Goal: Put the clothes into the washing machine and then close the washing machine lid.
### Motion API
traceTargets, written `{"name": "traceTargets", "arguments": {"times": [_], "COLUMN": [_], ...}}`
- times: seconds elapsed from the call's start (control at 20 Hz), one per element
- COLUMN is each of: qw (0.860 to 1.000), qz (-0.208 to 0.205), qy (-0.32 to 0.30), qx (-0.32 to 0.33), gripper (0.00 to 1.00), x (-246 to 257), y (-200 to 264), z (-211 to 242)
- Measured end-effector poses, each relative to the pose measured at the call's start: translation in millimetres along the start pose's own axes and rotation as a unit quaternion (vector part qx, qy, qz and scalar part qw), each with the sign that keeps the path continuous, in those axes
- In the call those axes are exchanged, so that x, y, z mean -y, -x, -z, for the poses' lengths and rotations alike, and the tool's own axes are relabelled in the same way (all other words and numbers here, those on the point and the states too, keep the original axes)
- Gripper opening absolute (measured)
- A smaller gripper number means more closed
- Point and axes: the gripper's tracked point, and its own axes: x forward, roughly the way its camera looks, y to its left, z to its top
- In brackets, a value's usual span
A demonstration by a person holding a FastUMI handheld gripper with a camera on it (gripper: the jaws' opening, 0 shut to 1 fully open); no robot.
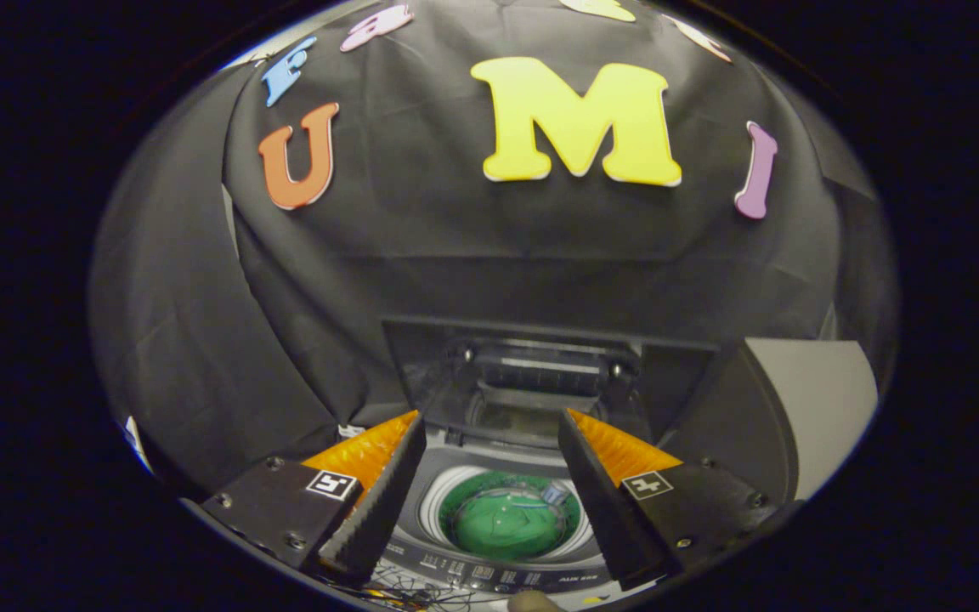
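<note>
Clothes (508, 520) lay inside the washing machine (506, 510), a green bundle down in its round tub. The gripper (489, 429) hung above the machine with its jaws spread wide apart and holding nothing. The green bundle showed in the gap between the two fingers, lower down than their tips. Nearest, at the front edge of the machine, ran a dark strip of buttons (489, 576), with some thin wires (409, 595) just in front of it. Behind the tub, the washing machine lid (540, 374) stood up and open, at the back of the machine. Behind the lid hung the black cloth wall (421, 255).
</note>
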Motion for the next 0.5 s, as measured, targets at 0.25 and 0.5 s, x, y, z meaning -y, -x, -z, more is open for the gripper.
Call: {"name": "traceTargets", "arguments": {"times": [0.25,0.5], "qw": [0.999,0.999], "qz": [0.007,0.031], "qy": [-0.008,-0.011], "qx": [0.032,0.04], "gripper": [0.98,0.98], "x": [-9.0,4.6], "y": [-12.3,-38.5], "z": [-62.6,-108.2]}}
